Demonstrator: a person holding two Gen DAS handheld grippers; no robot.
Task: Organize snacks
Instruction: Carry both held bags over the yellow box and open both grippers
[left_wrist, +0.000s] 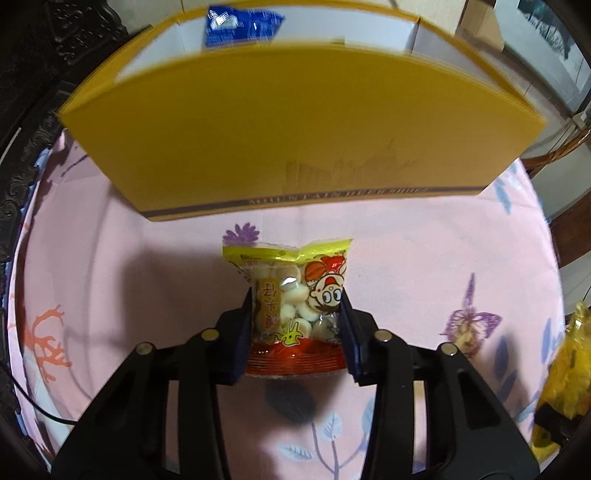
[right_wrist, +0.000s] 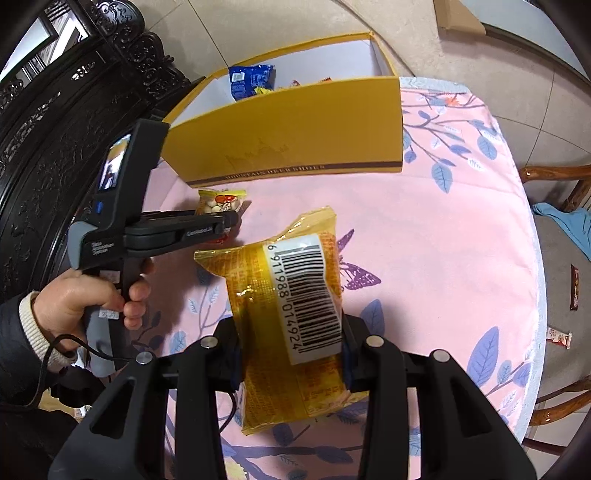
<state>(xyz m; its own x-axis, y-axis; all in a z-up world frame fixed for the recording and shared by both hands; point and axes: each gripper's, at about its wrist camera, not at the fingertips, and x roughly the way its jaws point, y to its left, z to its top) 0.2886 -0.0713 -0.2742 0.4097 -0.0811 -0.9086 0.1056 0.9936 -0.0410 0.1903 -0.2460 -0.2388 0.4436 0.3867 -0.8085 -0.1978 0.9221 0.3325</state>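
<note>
Pink floral cloth covers the counter (right_wrist: 443, 229), with dark carved furniture at the upper left of the right wrist view and pale floor tiles beyond.

From the left claw (left_wrist: 297, 310) outward: its two dark pads sit against the sides of the small biscuit packet (left_wrist: 291, 295), so we read it as pinching that packet, which lies on the cloth with its long axis running straight up the frame, away from the claw. Directly past the packet's far end, near but not touching, stands the front wall of the yellow box (left_wrist: 280, 140), filling the upper half of the left wrist view. A blue packet (left_wrist: 240, 22) shows over its rim.

From the right claw (right_wrist: 291, 354) outward: it is pinching the yellow barcode packet (right_wrist: 288, 302) across its width, the packet's long axis pointing up the frame and leaning slightly left, held above the cloth. The box (right_wrist: 288, 129) sits well apart from it, at upper centre, open at the top with snacks inside.

We judge the left hand (right_wrist: 88, 299) the nearer one to the box. The coming move turns on that wall: both packets point toward it, so each must rise over the rim before going in.
</note>
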